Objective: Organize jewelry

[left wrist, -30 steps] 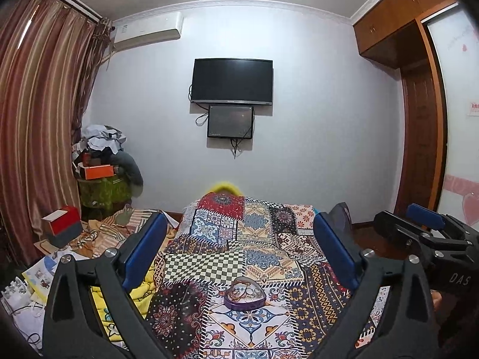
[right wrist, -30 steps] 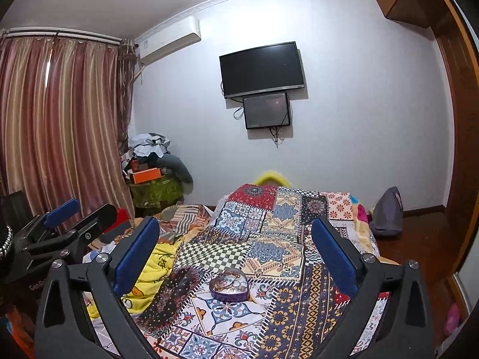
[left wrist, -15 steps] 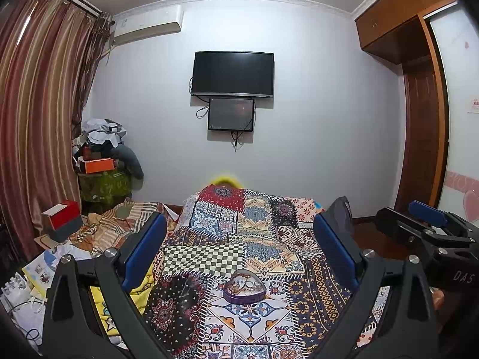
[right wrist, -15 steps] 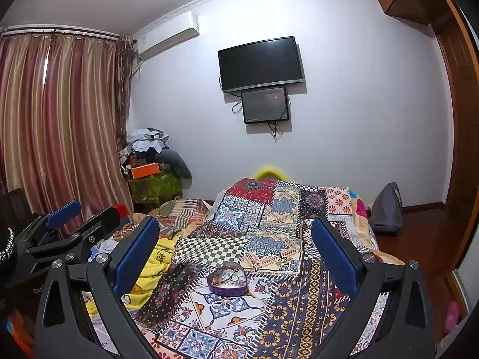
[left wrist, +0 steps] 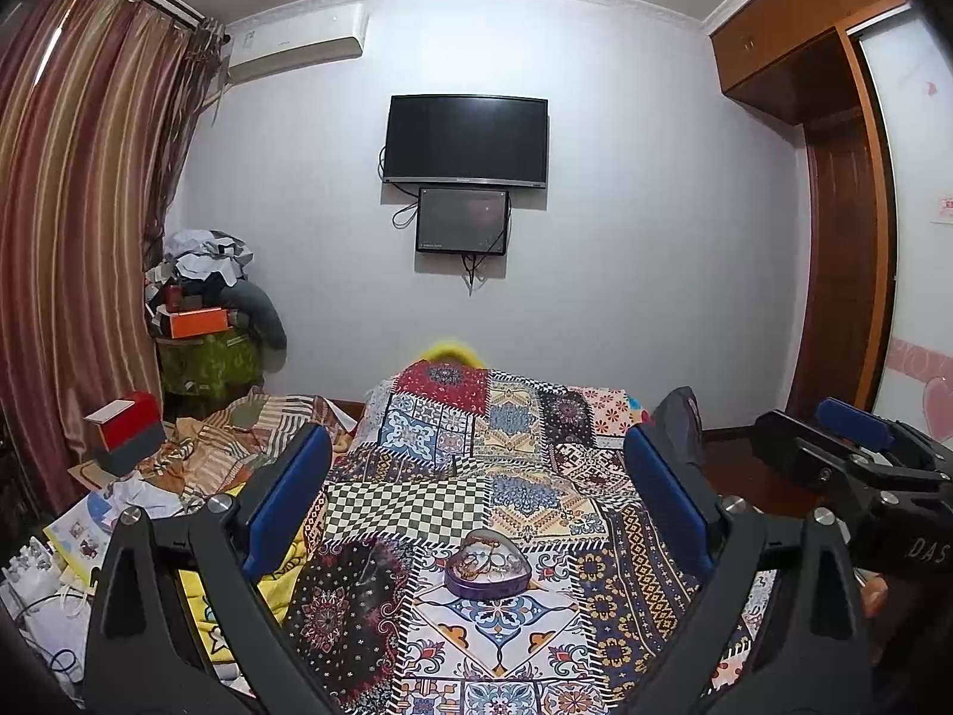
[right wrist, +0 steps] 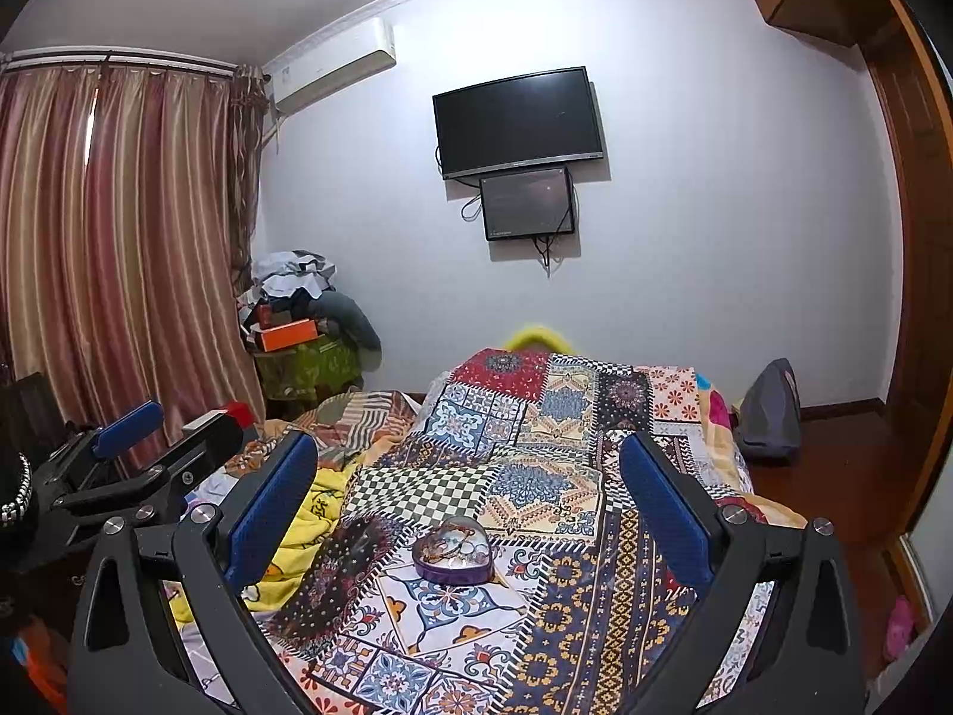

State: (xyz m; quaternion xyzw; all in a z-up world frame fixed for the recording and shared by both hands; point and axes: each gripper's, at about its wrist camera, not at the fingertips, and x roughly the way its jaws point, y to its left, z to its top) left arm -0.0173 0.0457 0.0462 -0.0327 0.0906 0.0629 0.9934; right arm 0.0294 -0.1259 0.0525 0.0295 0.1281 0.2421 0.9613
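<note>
A purple heart-shaped box (left wrist: 487, 565) (right wrist: 454, 551) holding tangled jewelry sits on a patchwork bedspread (left wrist: 506, 476) (right wrist: 536, 476). My left gripper (left wrist: 479, 476) is open, held well above and short of the box, with nothing between its blue pads. My right gripper (right wrist: 467, 485) is open too, likewise short of the box and holding nothing. In the left wrist view the right gripper (left wrist: 852, 447) shows at the right edge. In the right wrist view the left gripper (right wrist: 137, 447) shows at the left edge.
A yellow blanket (right wrist: 304, 512) and striped cloth (left wrist: 238, 435) lie left of the bedspread. A red box (left wrist: 125, 429), papers and a piled stand (left wrist: 202, 322) crowd the left by the curtain (left wrist: 71, 238). A dark bag (right wrist: 768, 411) sits on the floor at the right.
Both views have tilted slightly upward and drawn back a little; the heart-shaped box sits lower in the frames. Both grippers stay open.
</note>
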